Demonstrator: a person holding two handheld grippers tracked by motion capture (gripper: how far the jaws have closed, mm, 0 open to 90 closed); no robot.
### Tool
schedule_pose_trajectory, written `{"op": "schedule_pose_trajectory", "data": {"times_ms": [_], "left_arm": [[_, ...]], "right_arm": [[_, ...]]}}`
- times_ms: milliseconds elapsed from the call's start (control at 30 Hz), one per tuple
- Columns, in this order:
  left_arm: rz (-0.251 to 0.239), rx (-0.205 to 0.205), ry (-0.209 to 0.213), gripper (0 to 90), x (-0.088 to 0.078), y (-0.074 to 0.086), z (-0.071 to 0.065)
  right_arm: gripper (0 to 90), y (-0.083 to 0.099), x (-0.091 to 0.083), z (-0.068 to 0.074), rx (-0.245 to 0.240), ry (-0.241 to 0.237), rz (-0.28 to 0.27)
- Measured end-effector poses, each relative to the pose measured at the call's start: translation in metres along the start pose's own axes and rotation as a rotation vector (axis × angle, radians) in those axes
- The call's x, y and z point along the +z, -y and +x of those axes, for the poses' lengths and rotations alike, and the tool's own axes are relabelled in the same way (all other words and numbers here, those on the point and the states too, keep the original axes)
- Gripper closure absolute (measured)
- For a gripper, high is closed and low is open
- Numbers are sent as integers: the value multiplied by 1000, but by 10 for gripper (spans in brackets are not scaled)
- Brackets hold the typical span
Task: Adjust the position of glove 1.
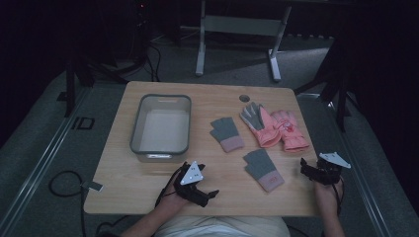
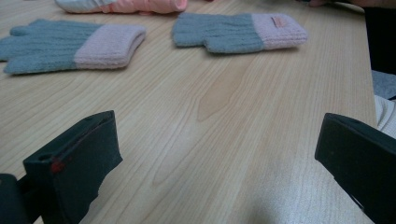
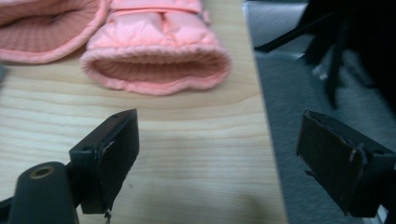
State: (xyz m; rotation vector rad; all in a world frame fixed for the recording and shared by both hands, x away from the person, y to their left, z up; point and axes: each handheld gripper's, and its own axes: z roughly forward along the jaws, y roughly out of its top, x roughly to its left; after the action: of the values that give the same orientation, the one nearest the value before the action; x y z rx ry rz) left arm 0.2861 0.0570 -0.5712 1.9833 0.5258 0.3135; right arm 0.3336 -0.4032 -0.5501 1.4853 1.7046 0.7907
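Observation:
Two grey knitted gloves with pink cuffs lie on the wooden table, one (image 1: 226,133) mid-table and one (image 1: 263,169) nearer me. Two pink padded gloves (image 1: 259,123) (image 1: 291,131) lie side by side to their right. My left gripper (image 1: 206,194) rests low near the front edge, open and holding nothing. In the left gripper view both knitted gloves (image 2: 70,44) (image 2: 238,32) lie beyond the left gripper (image 2: 215,158). My right gripper (image 1: 310,170) is at the table's right edge, open. In the right gripper view, the right gripper (image 3: 219,154) faces the open cuff of a pink glove (image 3: 159,51).
A grey-rimmed rectangular bin (image 1: 160,126) stands on the left half of the table, nothing inside. A round cable hole (image 1: 244,98) sits near the back edge. The table's right edge (image 3: 266,140) runs between my right jaws, with grey floor beyond.

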Motion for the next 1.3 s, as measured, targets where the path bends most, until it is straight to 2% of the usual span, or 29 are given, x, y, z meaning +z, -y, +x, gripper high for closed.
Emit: {"op": "schedule_pose_trajectory", "data": {"times_ms": [33, 67, 233, 467, 500, 600, 800, 1067, 1300], "left_arm": [[0, -4, 0, 0, 0, 0, 0], [0, -6, 2, 0, 0, 0, 0], [-5, -4, 3, 0, 0, 0, 0], [-4, 6, 1, 0, 0, 0, 0], [-3, 5, 1, 0, 0, 0, -1], [-4, 6, 2, 0, 0, 0, -1], [-2, 8, 1, 0, 0, 0, -1], [-2, 7, 3, 0, 0, 0, -1], [0, 9, 4, 0, 1, 0, -1]], "right_arm": [[131, -2, 2, -2, 9, -35, 27], [131, -3, 3, -2, 6, -36, 31], [130, -7, -1, -1, -1, -17, 26], [129, -19, -11, -2, 25, -3, 19], [129, -22, -12, -3, 41, -2, 15], [128, -27, -14, -2, 41, 7, 12], [126, -42, -22, 1, 27, 10, -13], [128, -71, -35, 10, -2, 2, -59], [136, -89, -37, 17, -6, -15, -51]]}}
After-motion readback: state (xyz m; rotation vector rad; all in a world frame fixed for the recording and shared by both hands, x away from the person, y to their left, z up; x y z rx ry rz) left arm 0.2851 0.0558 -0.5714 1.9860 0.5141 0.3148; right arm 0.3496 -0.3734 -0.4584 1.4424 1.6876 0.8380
